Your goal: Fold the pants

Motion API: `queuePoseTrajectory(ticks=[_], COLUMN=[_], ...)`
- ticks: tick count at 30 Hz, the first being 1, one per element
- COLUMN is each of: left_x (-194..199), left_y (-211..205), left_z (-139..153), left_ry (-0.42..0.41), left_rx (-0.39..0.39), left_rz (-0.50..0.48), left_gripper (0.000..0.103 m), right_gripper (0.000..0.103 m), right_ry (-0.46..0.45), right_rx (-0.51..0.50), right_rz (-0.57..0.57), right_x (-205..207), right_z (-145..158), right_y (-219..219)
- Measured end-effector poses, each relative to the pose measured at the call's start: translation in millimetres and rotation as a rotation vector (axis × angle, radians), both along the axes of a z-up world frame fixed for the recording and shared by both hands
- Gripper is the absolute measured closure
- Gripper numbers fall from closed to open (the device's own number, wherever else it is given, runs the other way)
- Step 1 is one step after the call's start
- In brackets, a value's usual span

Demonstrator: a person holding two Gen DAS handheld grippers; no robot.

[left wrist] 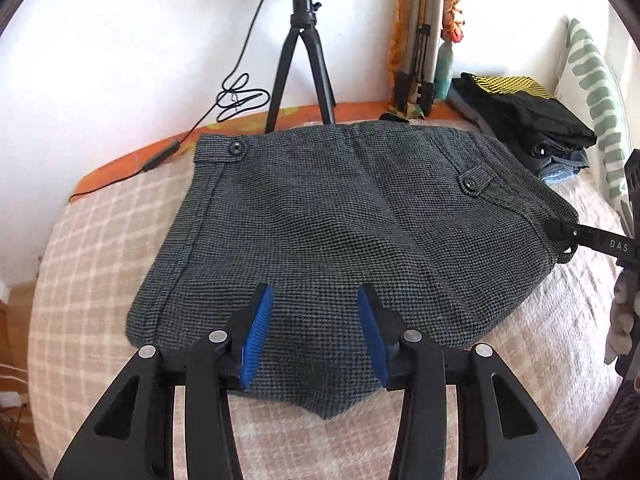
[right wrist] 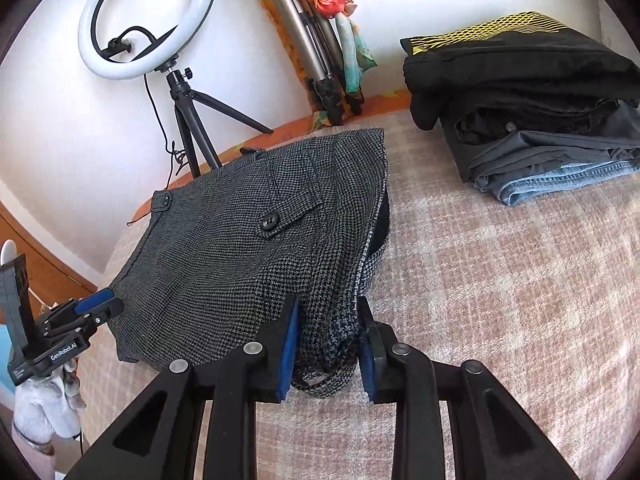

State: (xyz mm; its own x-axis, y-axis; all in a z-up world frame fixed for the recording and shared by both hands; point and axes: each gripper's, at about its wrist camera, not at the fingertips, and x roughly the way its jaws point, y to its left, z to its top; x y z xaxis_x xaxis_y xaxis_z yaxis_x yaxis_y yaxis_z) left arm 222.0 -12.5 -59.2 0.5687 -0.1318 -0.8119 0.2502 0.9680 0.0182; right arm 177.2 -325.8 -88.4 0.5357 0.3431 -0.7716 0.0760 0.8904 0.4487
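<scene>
Grey houndstooth pants [left wrist: 340,220] lie folded into a short stack on the checked bed cover [left wrist: 92,260], waistband buttons facing up. My left gripper [left wrist: 316,294] hovers open over their near edge, blue pads apart with only flat cloth below them. In the right wrist view this gripper [right wrist: 100,304] sits at the left side of the pants [right wrist: 240,248]. My right gripper [right wrist: 329,308] is shut on a bunched fold at the near right corner, cloth filling the gap between its pads. Its fingertip [left wrist: 558,226] meets the pants' right edge.
A stack of folded clothes [right wrist: 528,120] sits at the back right of the bed. A ring light on a black tripod [right wrist: 148,20] and a folded silver tripod [right wrist: 304,40] stand against the wall behind. A striped pillow [left wrist: 596,92] lies far right. A black cable [left wrist: 236,96] trails left.
</scene>
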Motion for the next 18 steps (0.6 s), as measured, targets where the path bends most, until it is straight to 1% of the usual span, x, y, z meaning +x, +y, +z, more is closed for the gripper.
queuePoseTrajectory(ticks=[2, 3, 5, 6, 7, 8, 10, 11, 14, 16, 18], left_x=[5.9, 9.2, 13.1, 10.7, 9.8, 10.3, 10.6, 8.8, 4.4, 5.4, 9.7], left_y=[-16.9, -22.0, -24.5, -22.9, -22.0, -20.0, -14.9, -12.3, -15.0, -18.1, -23.7], left_z=[-15.5, -23.5, -39.5, -42.2, -42.3, -40.9, -33.6, -28.5, -15.1, -9.8, -8.6], left_ry=[-0.009, -0.001, 0.023, 0.005, -0.014, -0.012, -0.009, -0.022, -0.075, -0.105, -0.118], left_rx=[0.101, 0.134, 0.169, 0.171, 0.175, 0.165, 0.121, 0.105, 0.086, 0.080, 0.072], left_rz=[-0.022, -0.031, -0.035, -0.043, -0.044, -0.038, -0.014, -0.004, -0.007, -0.008, -0.012], left_gripper=[0.061, 0.061, 0.059, 0.059, 0.055, 0.055, 0.055, 0.055, 0.055, 0.055, 0.055], right_gripper=[0.077, 0.077, 0.077, 0.077, 0.072, 0.064, 0.057, 0.053, 0.052, 0.052, 0.052], right_ry=[0.001, 0.000, -0.001, 0.003, 0.009, 0.013, 0.020, 0.029, 0.032, 0.032, 0.045], right_rx=[0.007, 0.007, 0.005, 0.005, -0.003, -0.015, -0.010, 0.005, 0.027, 0.063, 0.120], right_rz=[-0.006, -0.007, -0.003, 0.006, 0.009, 0.000, -0.023, -0.032, -0.049, -0.063, -0.077], right_x=[-0.2, -0.4, -1.2, -1.3, -2.0, -3.8, -11.0, -15.7, -32.4, -41.7, -46.8], right_z=[-0.1, 0.2, 0.5, 0.3, 0.3, 0.9, 2.6, 3.1, 5.2, 3.2, -4.4], right_y=[-2.8, -3.8, -4.2, -2.9, -1.8, -0.9, -3.0, -4.1, -3.7, -2.0, 0.7])
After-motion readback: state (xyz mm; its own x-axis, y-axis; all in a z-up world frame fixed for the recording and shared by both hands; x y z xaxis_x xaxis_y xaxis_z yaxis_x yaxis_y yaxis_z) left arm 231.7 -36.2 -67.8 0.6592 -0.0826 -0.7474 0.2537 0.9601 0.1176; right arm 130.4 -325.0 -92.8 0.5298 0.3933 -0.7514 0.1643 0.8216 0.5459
